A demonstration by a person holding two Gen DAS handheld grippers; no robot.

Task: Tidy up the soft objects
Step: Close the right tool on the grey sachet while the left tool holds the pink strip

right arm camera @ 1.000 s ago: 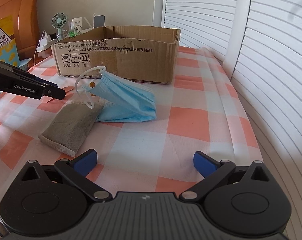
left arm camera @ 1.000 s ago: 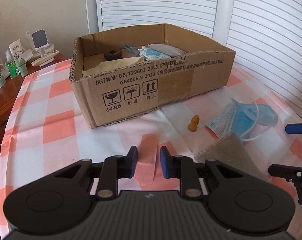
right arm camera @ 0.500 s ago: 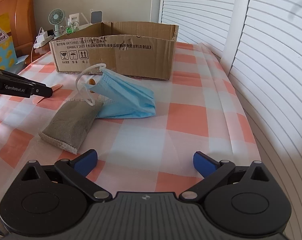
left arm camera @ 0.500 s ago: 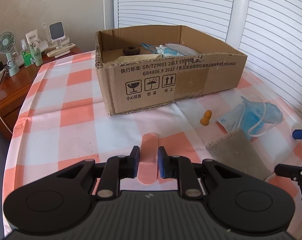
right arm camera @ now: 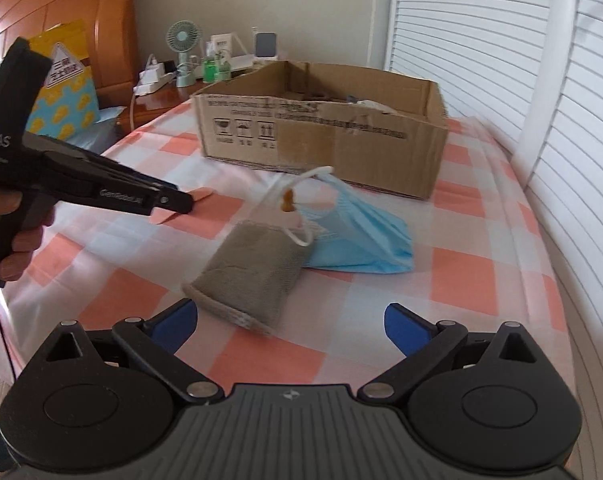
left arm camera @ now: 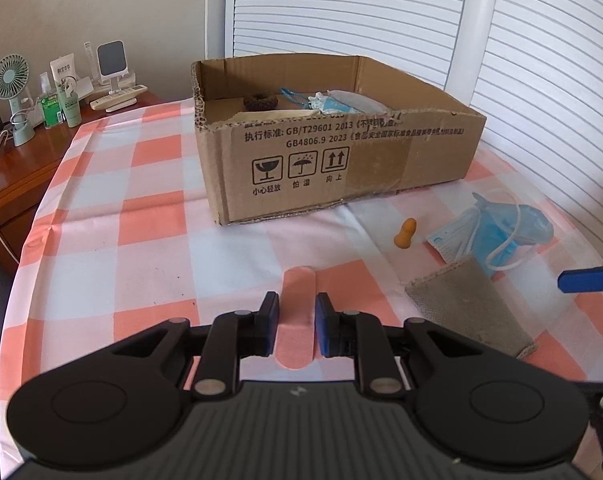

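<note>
My left gripper (left arm camera: 297, 326) is shut on a pink flat strip (left arm camera: 298, 300), which sticks out ahead of the blue pads. In the right wrist view the left gripper (right arm camera: 181, 202) holds that pink strip (right arm camera: 200, 193) just over the cloth. My right gripper (right arm camera: 291, 320) is open and holds nothing, close behind a grey fabric pouch (right arm camera: 253, 272). Blue face masks (right arm camera: 361, 240) with white loops lie beyond the pouch. A small orange earplug (left arm camera: 405, 234) lies in front of the cardboard box (left arm camera: 341, 160), which holds a dark hair tie (left arm camera: 260, 101) and more masks.
A checked pink and white cloth (left arm camera: 141, 224) covers the table. A wooden side table (left arm camera: 17, 160) at the left carries a small fan (left arm camera: 10, 80), bottles and a phone stand. White louvred panels (left arm camera: 341, 8) stand behind and along the right. A hand (right arm camera: 21, 236) grips the left tool.
The left jaws have narrowed onto the pink strip. The right gripper has shifted left, so the grey pouch now lies straight ahead of it and the left tool looms larger.
</note>
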